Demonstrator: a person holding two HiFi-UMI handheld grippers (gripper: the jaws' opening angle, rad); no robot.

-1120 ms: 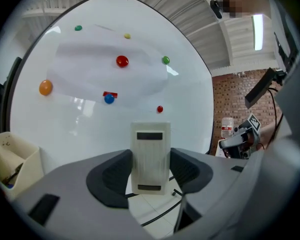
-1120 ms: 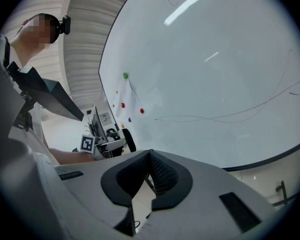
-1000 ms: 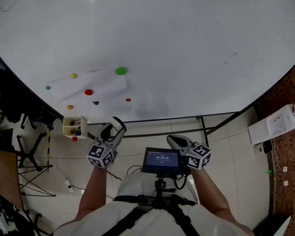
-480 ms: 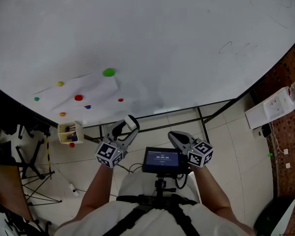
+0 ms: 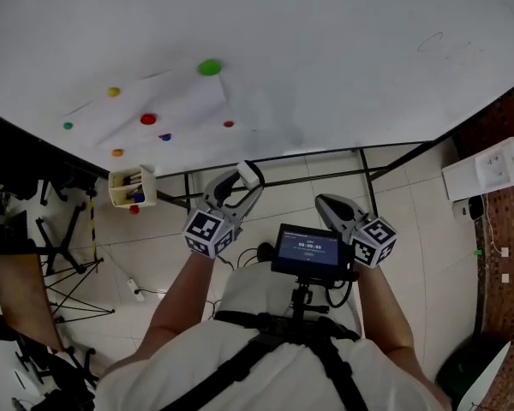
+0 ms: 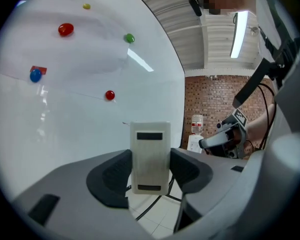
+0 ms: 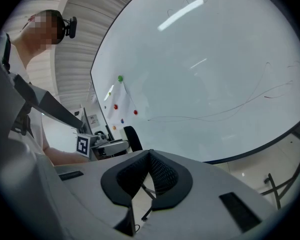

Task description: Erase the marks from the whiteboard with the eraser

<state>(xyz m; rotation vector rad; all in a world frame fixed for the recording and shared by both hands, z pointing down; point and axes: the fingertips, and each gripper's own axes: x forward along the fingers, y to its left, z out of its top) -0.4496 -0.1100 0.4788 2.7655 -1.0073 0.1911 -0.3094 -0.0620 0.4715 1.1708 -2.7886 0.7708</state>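
Note:
The whiteboard point(image 5: 325, 50) fills the top of the head view, with faint pen marks point(image 5: 439, 41) at its upper right. My left gripper point(image 5: 242, 181) is shut on a white block eraser point(image 5: 249, 175), held below the board's lower edge and apart from it. In the left gripper view the eraser point(image 6: 150, 149) stands upright between the jaws of the left gripper point(image 6: 150, 160). My right gripper point(image 5: 328, 205) is shut with nothing in it. Its pads point(image 7: 157, 173) press together in the right gripper view, where thin lines point(image 7: 215, 115) cross the whiteboard point(image 7: 205, 59).
A paper sheet point(image 5: 167, 105) hangs on the board under several coloured magnets, one of them green point(image 5: 209, 68). A marker cup point(image 5: 130, 187) hangs at the lower left edge. Stand legs point(image 5: 364, 174) and tiled floor lie below. A small screen point(image 5: 307, 248) sits at my chest. A water dispenser point(image 5: 488, 169) stands right.
Both grippers have risen in the head view, the left one with the eraser moving right and up toward the board's lower edge. The head view has tilted down.

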